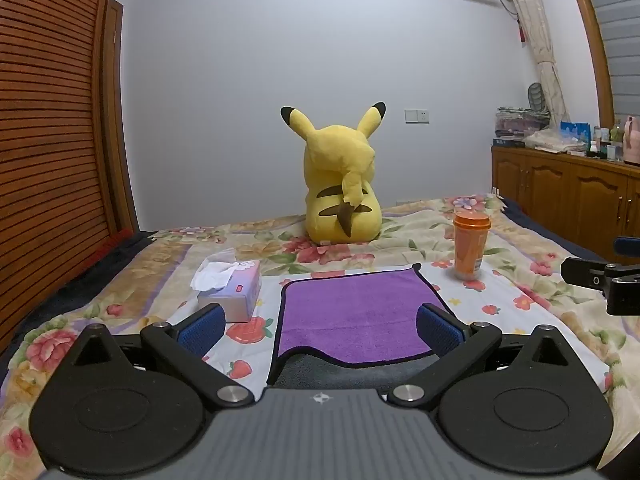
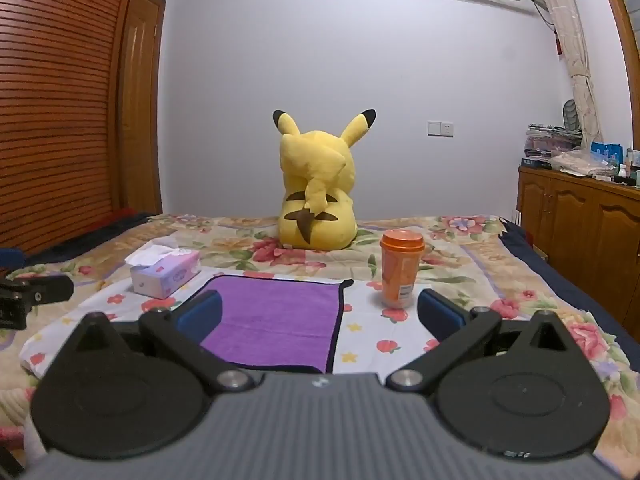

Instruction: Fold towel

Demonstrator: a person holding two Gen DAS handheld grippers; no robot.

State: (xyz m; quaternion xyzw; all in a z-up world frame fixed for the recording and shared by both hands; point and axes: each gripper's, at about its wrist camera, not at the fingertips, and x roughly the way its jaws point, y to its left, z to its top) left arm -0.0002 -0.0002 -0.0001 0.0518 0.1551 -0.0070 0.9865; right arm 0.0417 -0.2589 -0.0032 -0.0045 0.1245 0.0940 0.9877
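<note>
A purple towel (image 1: 352, 316) with dark trim lies flat on a flower-print bedspread (image 1: 540, 300), its near edge turned back to show a grey underside in the left wrist view. The left gripper (image 1: 320, 326) hovers over that near edge, its blue-padded fingers (image 1: 200, 326) spread wide and holding nothing. The right gripper (image 2: 320, 312) is likewise spread and empty, straddling the towel's right edge and a strip of bare sheet. A tissue box (image 1: 230, 286) sits just beside the towel's far left corner; an orange lidded cup (image 2: 400, 268) stands upright near the far right corner, apart from the cloth. A yellow plush toy (image 1: 340, 184) sits farther back, facing the wall. A wooden cabinet (image 2: 580, 216) lines the room's right side.
</note>
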